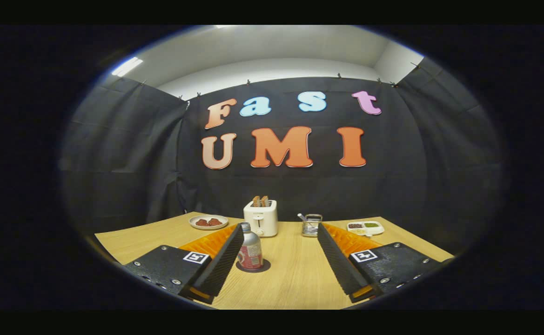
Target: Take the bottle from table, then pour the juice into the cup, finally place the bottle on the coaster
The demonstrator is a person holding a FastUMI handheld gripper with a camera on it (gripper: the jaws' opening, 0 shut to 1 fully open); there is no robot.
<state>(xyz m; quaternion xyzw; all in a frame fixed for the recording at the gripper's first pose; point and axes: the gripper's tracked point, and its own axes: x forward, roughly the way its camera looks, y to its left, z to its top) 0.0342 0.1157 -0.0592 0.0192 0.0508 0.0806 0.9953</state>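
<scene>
You're in a staged booth: black cloth walls (127, 153) around a wooden table (295, 274) with toaster (261, 217) and plate (208, 222).

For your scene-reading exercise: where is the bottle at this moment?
In the gripper view, the bottle stands upright on the coaster, between the open gripper's fingers, close to the left finger and nearer than the toaster.

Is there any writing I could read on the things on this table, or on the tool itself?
Bottle label: printed, but too small and blurred to read.
Square markers on the gripper: black-and-white patterns, no words.
Toaster: no writing can be made out.
The gripper's fingers are open, with the bottle between them, beside the left one, on the coaster.
</scene>
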